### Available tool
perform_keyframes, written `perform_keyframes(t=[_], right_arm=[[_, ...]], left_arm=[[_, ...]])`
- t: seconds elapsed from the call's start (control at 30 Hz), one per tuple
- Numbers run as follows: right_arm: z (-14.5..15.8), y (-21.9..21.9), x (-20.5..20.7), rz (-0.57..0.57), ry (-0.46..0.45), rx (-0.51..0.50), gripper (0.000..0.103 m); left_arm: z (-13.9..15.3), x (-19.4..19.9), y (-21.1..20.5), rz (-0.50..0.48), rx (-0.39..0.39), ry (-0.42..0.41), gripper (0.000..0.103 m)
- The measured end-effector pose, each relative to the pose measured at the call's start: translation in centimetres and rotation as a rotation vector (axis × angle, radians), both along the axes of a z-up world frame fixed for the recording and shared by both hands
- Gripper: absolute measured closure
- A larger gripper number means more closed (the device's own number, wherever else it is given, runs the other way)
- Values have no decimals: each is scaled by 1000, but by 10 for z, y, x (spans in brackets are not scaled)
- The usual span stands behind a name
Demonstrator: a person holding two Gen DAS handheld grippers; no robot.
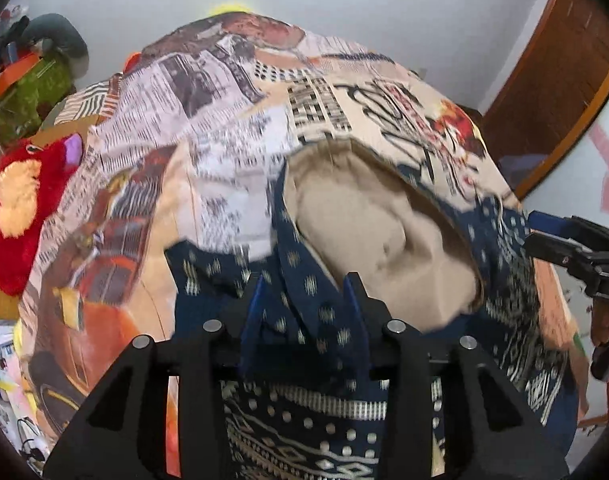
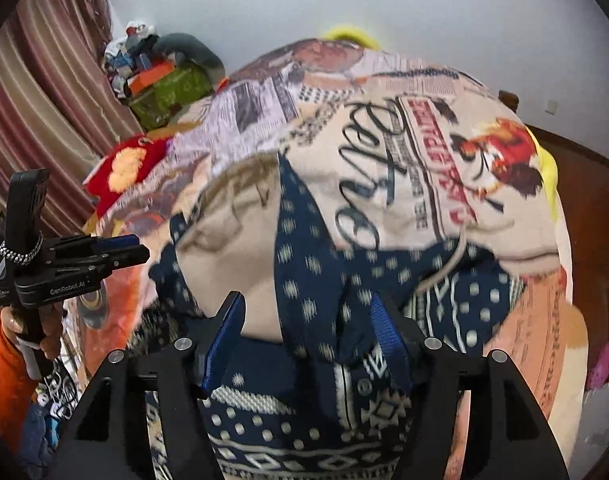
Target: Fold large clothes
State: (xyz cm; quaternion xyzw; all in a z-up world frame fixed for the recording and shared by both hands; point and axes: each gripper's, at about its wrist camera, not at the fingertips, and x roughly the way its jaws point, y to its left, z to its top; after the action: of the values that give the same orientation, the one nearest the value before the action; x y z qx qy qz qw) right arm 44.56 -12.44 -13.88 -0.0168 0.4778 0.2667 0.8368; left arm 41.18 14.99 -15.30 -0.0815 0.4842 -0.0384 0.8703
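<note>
A large navy garment with cream dots and geometric bands (image 1: 320,412) (image 2: 304,432) and a beige lining (image 1: 368,220) lies bunched on a bed covered by a newspaper-print spread (image 1: 176,128) (image 2: 408,168). My left gripper (image 1: 306,296) has its blue-padded fingers around a fold of the navy fabric near the collar. My right gripper (image 2: 308,320) stands wider, with navy fabric lying between its fingers. Each gripper shows side-on in the other's view, the right one (image 1: 544,240) and the left one (image 2: 132,252).
A red and yellow plush toy (image 1: 20,208) (image 2: 124,168) lies on the bed's left side. A green box with clutter (image 1: 28,92) (image 2: 164,92) stands behind it. Striped curtains (image 2: 44,100) hang on the left. A wooden door (image 1: 552,92) is at right.
</note>
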Motion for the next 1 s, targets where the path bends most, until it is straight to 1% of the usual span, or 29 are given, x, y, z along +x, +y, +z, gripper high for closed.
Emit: perform_keyframes(t=[0.1, 0.23, 0.37, 0.5, 0.53, 0.6, 0.63, 0.67, 0.7, 0.73, 0.8, 0.87, 0.9, 1.0], right_arm=[[1, 16, 19, -3, -9, 2, 40], [-12, 38, 47, -2, 39, 20, 40], [-40, 60, 76, -19, 89, 3, 40], [-66, 70, 95, -50, 148, 25, 41], [-71, 71, 99, -56, 156, 33, 42], [-78, 74, 104, -59, 167, 38, 59], [-81, 76, 106, -63, 167, 34, 66], [-82, 77, 107, -62, 162, 31, 70], [-82, 77, 107, -57, 156, 29, 77], [-81, 77, 106, -51, 147, 28, 82], [-74, 76, 101, -39, 111, 24, 87], [-62, 74, 92, -29, 74, 31, 90], [-56, 72, 88, -24, 58, 34, 90], [-29, 64, 67, 0, -9, 44, 90]], left_arm=[[0, 24, 4, 20, -21, 0, 63], [-14, 54, 10, 51, -49, 28, 63], [-41, 79, 17, 83, -112, 81, 63], [-67, 94, 22, 96, -179, 125, 63], [-73, 97, 22, 96, -200, 135, 66], [-78, 100, 21, 94, -207, 143, 91], [-79, 101, 20, 92, -199, 143, 93], [-77, 101, 19, 87, -191, 134, 93], [-72, 99, 17, 77, -183, 116, 94], [-67, 98, 15, 69, -178, 103, 94], [-53, 93, 11, 48, -167, 68, 94], [-31, 85, 4, 20, -138, 19, 94], [-16, 77, -2, 0, -112, -16, 94], [18, 57, -14, -46, -52, -98, 95]])
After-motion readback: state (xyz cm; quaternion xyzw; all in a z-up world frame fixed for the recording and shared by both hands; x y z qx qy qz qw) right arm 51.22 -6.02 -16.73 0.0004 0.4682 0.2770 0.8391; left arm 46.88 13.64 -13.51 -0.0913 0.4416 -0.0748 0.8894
